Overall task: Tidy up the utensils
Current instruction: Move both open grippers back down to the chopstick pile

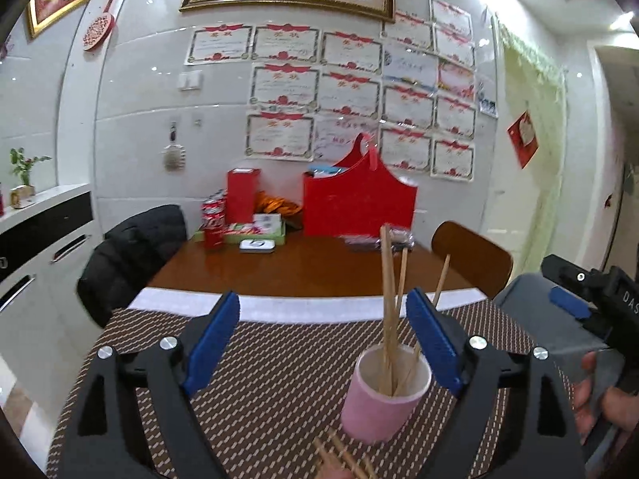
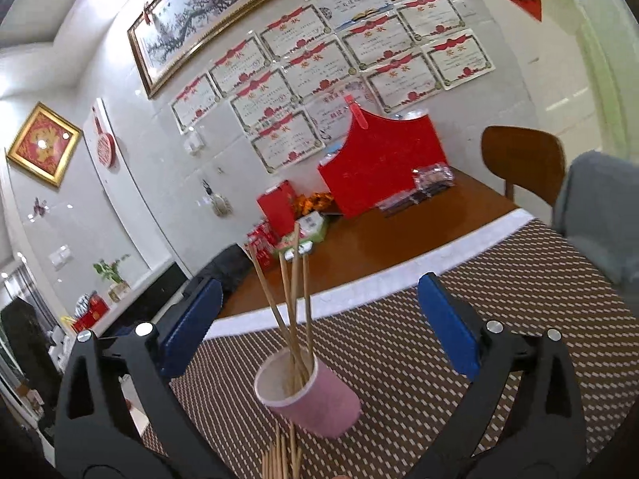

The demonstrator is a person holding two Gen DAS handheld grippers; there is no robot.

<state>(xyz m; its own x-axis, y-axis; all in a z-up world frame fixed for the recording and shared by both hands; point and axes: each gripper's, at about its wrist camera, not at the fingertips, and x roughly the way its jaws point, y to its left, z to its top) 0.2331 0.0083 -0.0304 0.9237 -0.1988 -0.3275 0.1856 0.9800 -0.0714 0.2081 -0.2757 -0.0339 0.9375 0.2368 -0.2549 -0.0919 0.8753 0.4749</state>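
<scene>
A pink cup (image 1: 382, 399) stands on the woven placemat (image 1: 259, 379) with several wooden chopsticks (image 1: 388, 299) upright in it. More chopsticks (image 1: 343, 457) lie flat on the mat in front of the cup. My left gripper (image 1: 323, 331) is open and empty above the mat, the cup just inside its right finger. In the right wrist view the cup (image 2: 315, 399) with its chopsticks (image 2: 293, 303) sits between the open, empty fingers of my right gripper (image 2: 319, 319), and loose chopsticks (image 2: 281, 455) lie below it. The right gripper also shows at the left wrist view's right edge (image 1: 587, 295).
Beyond the mat, the brown table (image 1: 311, 267) holds a red gift box (image 1: 359, 203), a red carton (image 1: 243, 195), red cans (image 1: 213, 223) and packets. A black jacket drapes a chair (image 1: 131, 255) at left; a wooden chair (image 1: 471, 255) stands at right.
</scene>
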